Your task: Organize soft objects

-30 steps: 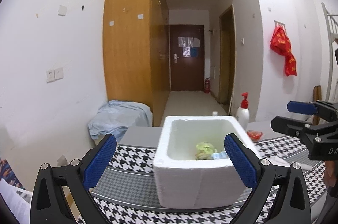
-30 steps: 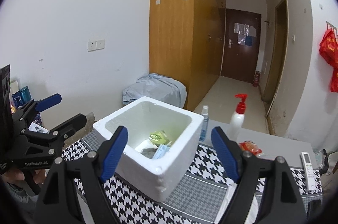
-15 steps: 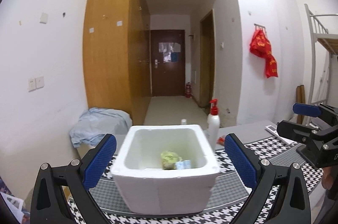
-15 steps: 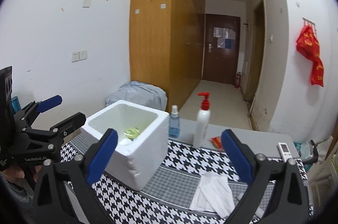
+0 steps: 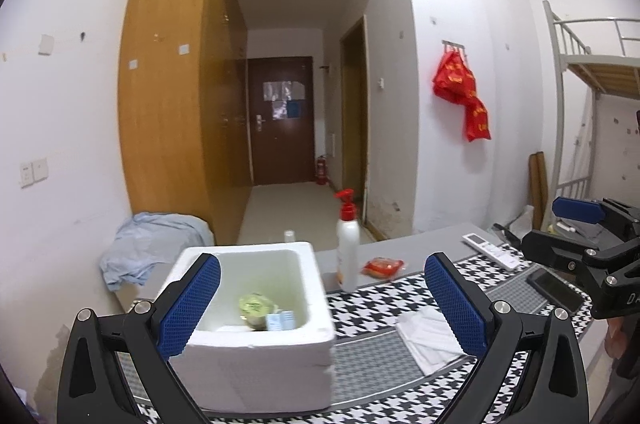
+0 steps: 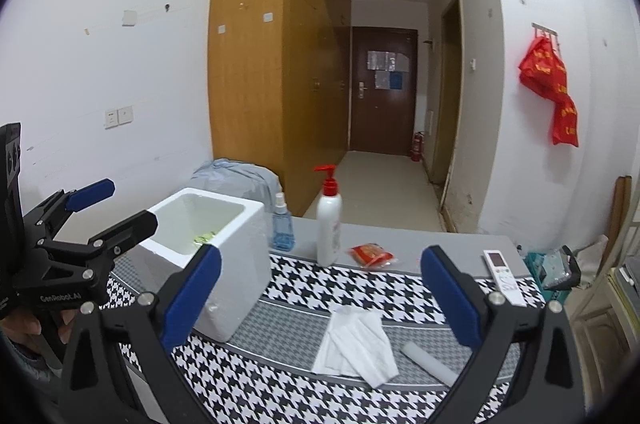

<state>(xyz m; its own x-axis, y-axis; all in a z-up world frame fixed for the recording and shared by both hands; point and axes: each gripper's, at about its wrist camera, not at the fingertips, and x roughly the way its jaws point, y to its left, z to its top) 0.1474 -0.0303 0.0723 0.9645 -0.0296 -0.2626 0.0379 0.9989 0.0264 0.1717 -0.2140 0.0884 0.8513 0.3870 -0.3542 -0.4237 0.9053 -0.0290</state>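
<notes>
Now, from the left wrist view, the left gripper (image 5: 322,300) stands wide with nothing between its blue pads, above a white foam box (image 5: 256,352) on the houndstooth mat (image 5: 372,308). Inside lie a green packet (image 5: 255,305) and a small blue pack (image 5: 280,320). A folded white cloth (image 5: 430,338) lies right of the box. From the right wrist view, the right gripper (image 6: 320,298) is wide and empty too, the cloth (image 6: 356,344) lying on the mat between its fingers, a white roll (image 6: 428,362) just beside it
</notes>
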